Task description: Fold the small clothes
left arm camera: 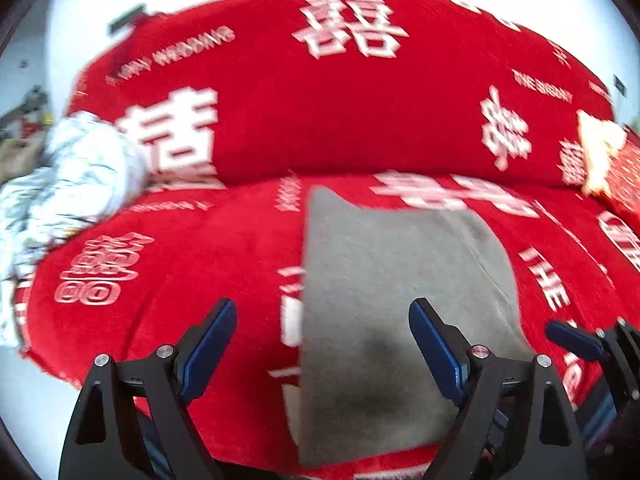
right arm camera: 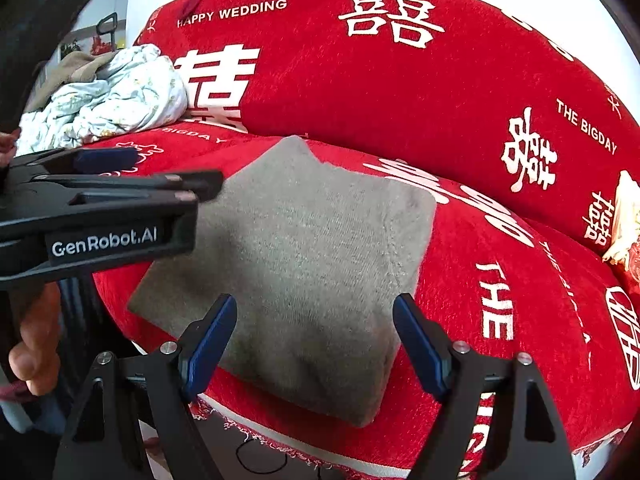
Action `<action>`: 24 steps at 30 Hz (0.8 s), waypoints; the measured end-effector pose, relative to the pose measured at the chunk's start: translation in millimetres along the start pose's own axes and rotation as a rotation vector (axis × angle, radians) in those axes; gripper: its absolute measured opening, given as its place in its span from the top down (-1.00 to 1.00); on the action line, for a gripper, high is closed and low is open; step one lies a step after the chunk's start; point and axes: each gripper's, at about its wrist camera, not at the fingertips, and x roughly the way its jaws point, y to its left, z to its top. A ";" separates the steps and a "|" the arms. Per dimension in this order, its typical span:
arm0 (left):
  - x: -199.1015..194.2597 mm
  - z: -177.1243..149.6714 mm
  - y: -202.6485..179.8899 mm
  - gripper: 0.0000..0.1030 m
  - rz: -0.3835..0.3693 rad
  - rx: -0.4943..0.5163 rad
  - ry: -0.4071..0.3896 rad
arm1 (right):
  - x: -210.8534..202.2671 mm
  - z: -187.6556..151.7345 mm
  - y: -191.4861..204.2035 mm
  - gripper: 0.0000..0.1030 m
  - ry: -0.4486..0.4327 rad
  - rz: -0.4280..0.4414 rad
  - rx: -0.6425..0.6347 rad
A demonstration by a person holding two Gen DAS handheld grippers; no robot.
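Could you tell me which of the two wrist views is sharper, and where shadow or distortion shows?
Left wrist view: motion-blurred, the lettering on the red sofa cover smeared; a dark shadow lies on the grey garment between the open left gripper fingers. Right wrist view: sharp, "HAPPY WEDDING" readable, the garment's knit visible ahead of the open right gripper. Both: fisheye bulging, dark corners.

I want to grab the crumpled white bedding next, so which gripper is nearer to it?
Left. The left gripper reaches in on the side of the white bedding, just short of it. The right gripper hangs over the grey garment, farther off.
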 end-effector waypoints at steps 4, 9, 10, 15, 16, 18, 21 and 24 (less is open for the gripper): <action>-5.1 -0.4 -2.2 -0.72 -0.005 0.006 0.020 | -0.9 1.8 -2.1 -0.61 -0.005 0.002 0.020; -15.3 0.5 -2.5 -0.72 0.001 0.001 -0.021 | -4.4 2.7 -6.6 -0.61 -0.016 0.001 0.039; -15.1 1.0 -2.1 -0.72 -0.005 0.003 -0.023 | -4.5 2.5 -7.5 -0.61 -0.016 0.001 0.042; -15.9 1.0 -3.7 -0.72 -0.008 0.012 -0.021 | -6.5 2.5 -11.3 -0.61 -0.021 0.001 0.064; -16.3 0.3 -4.4 -0.72 -0.006 0.014 -0.022 | -6.7 2.7 -12.3 -0.61 -0.022 0.001 0.067; -16.0 -0.6 -5.4 -0.72 -0.001 0.017 -0.021 | -6.8 3.4 -14.1 -0.61 -0.021 -0.001 0.074; -14.7 -1.6 -6.3 -0.72 0.007 0.019 -0.013 | -7.0 3.7 -16.1 -0.61 -0.018 -0.002 0.083; -13.1 -2.7 -6.9 -0.72 0.015 0.026 -0.007 | -7.2 3.3 -17.9 -0.61 -0.013 -0.006 0.090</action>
